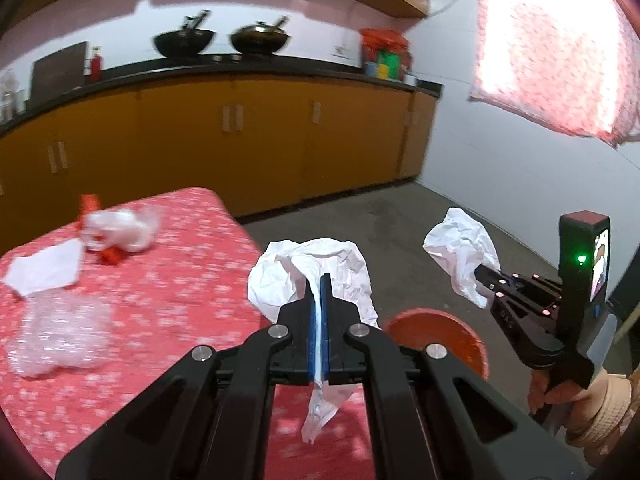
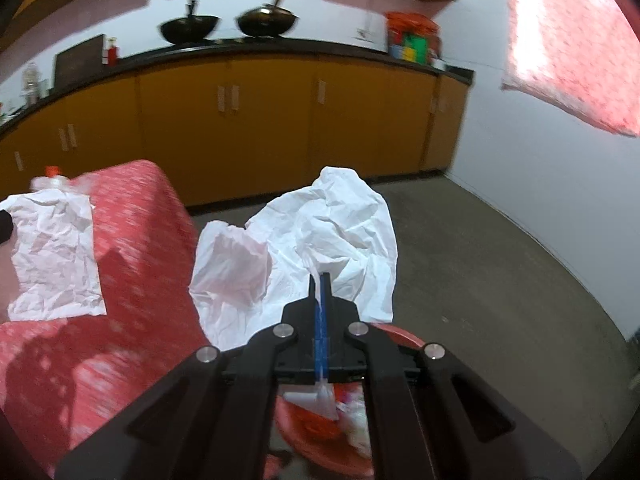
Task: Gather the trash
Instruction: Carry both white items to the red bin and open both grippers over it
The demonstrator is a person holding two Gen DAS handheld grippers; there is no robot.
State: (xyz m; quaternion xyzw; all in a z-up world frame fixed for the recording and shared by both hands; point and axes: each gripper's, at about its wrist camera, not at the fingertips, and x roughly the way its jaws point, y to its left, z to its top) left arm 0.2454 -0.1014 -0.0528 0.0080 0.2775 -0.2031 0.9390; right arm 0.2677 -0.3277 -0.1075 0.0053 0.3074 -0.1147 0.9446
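Left wrist view: left tongs [image 1: 319, 280] are clamped shut on a crumpled white paper [image 1: 312, 268], seen at lower centre; a strip of it is pinched between the blue pads and hangs out below them. The right tongs [image 1: 482, 274] are seen only in this view from outside, at the right edge, closed on a second crumpled white sheet [image 1: 460, 252] held over the grey floor [image 1: 400, 216], with a hand [image 1: 560, 396] gripping the handle at lower right. Also shown only here: a flat white paper [image 1: 44, 266], a clear plastic wrap [image 1: 60, 336] and a clear bag with red scraps [image 1: 120, 230], all lying on the red-clothed desk [image 1: 172, 272] at left. An orange bin rim [image 1: 436, 332] is partly seen just right of the left tongs.

Right wrist view: right tongs [image 2: 320, 280] are shut on the white sheet [image 2: 332, 232], which is large, wrinkled and billowed above the pads at frame centre. The inside of the orange bin [image 2: 320, 432] is shown only here, at bottom centre below the tongs, with mixed white and red trash in it. A wrinkled white paper [image 2: 56, 256] is seen at the left edge, in front of the desk cloth [image 2: 140, 240]; whatever holds it is cut off by the frame edge. Both views are motion-blurred.
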